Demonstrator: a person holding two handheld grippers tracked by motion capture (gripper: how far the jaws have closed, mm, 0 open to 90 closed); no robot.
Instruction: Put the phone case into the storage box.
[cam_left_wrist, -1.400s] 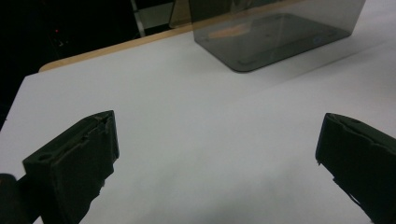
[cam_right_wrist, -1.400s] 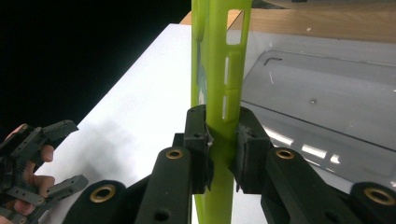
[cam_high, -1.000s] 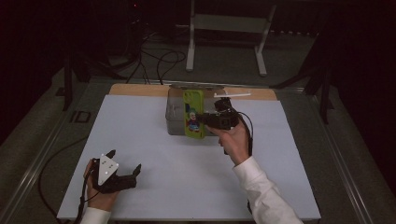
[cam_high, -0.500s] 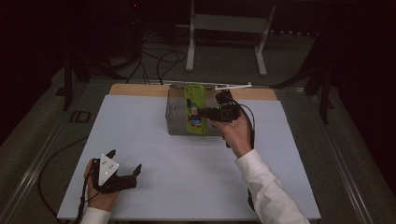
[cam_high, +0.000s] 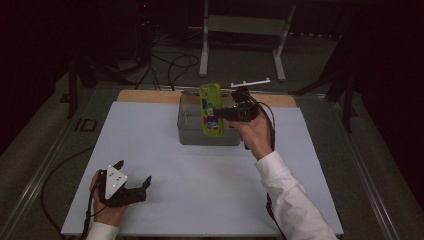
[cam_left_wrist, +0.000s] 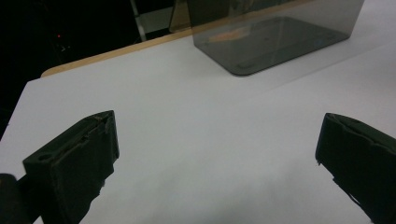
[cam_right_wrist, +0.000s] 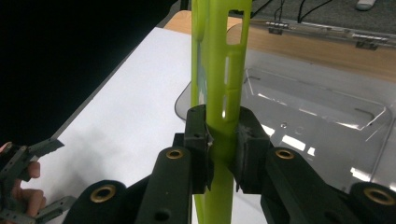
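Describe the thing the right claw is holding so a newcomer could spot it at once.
Start at the white table sheet, then find the clear box at its far middle. Just above that box, the right claw is shut on an upright phone case. It is the one lime-green item there, with a cartoon figure printed on it.

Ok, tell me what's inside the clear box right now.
The clear box looks empty: the right gripper view shows its bare floor. The green phone case, clamped in the right gripper, hangs above it and hides part of the interior in the high view.
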